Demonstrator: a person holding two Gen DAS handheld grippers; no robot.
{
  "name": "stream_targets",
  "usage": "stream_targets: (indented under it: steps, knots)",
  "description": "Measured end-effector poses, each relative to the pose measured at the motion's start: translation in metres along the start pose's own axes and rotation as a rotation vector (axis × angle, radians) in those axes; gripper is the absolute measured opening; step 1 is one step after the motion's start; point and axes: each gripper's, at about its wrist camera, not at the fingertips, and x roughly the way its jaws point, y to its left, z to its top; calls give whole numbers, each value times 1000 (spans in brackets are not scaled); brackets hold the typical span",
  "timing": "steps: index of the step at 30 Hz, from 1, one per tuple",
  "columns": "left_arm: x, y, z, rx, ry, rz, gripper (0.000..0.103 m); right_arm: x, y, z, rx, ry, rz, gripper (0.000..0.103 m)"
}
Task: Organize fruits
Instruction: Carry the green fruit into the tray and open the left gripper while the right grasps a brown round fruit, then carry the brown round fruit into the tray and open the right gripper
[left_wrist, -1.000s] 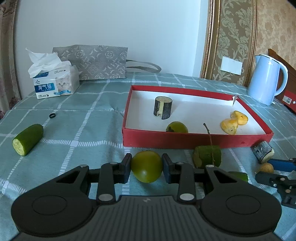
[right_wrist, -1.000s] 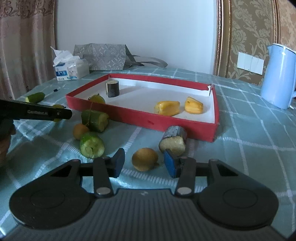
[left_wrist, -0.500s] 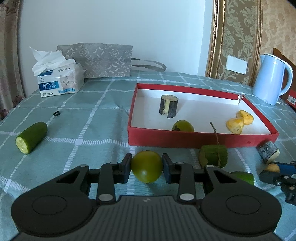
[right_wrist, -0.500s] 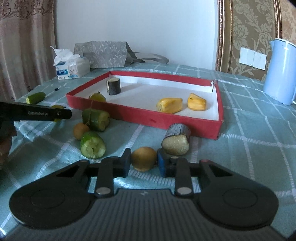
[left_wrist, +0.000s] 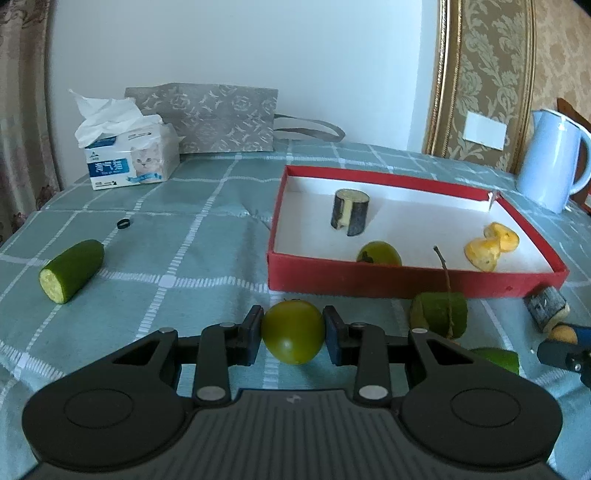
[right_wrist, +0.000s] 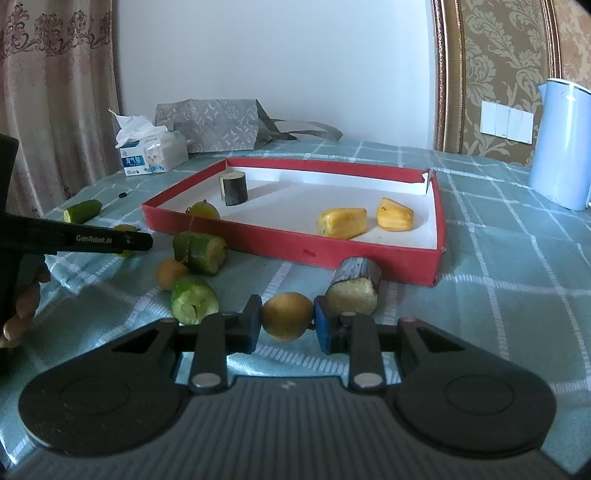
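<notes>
Left gripper (left_wrist: 293, 331): fingers clamped on smooth round green fruit (left_wrist: 293, 331), just in front of red tray (left_wrist: 406, 282), level, low over counter (left_wrist: 177, 236) with checked teal cloth. Right gripper (right_wrist: 287, 322): fingers clamped on small matte yellow-brown fruit (right_wrist: 287, 320), beside dark-rinded cut cylinder piece (right_wrist: 354, 286). Tray white-lined, shallow, rectangular; holds two yellow wedges (right_wrist: 364, 221).

- A tissue box (left_wrist: 130, 158) with a cat picture stands at the counter's (left_wrist: 207, 236) far left.
- A grey patterned bag (left_wrist: 218, 116) lies against the wall.
- A pale blue kettle (left_wrist: 550, 158) stands far right.
- A small black ring (left_wrist: 123, 223) lies on the checked cloth.
</notes>
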Motion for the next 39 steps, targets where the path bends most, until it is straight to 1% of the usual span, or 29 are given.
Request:
stream_targets:
  steps: [4, 8, 11, 15, 18, 19, 24, 29, 30, 31, 32, 33, 34, 37, 39]
  knots:
    - [2, 1, 2, -13, 4, -5, 34, -1, -2, 0, 8, -6, 3, 28]
    - [-1, -1, 9, -25, -21, -19, 34, 0, -2, 0, 9, -1, 12, 28]
    - [2, -5, 21, -31, -33, -41, 34, 0, -2, 0, 4, 0, 15, 28]
    - [12, -12, 39, -28, -53, -36, 34, 0, -3, 0, 11, -3, 16, 28]
    - [21, -14, 51, -39, -59, -52, 34, 1, -3, 0, 12, 4, 20, 28]
    - [25, -16, 54, -36, -60, -44, 34, 0, -3, 0, 12, 5, 22, 28]
    - [47, -20, 65, -42, -38, -47, 34, 3, -3, 0, 12, 17, 29, 28]
    - [65, -25, 69, -23, -22, -29, 35, 5, -3, 1, 14, 24, 34, 28]
    - [66, -25, 69, -21, -22, -24, 39, 5, -3, 0, 14, 26, 36, 28]
    - [66, -25, 68, -14, -23, -17, 46, 5, -3, 0, 13, 29, 37, 28]
    - [65, -25, 67, -13, -32, -10, 51, 5, -3, 0, 12, 31, 38, 28]
    - [64, -24, 66, -18, -43, -3, 61, 5, -3, 0, 13, 32, 40, 28]
    - [63, -22, 66, -29, -52, -16, 65, 5, -3, 0, 13, 33, 40, 28]
    - [56, -17, 62, -63, -66, -47, 69, 6, -4, 0, 17, 35, 41, 28]
    - [49, -16, 58, -64, -79, -52, 70, 6, -4, 0, 22, 35, 41, 28]
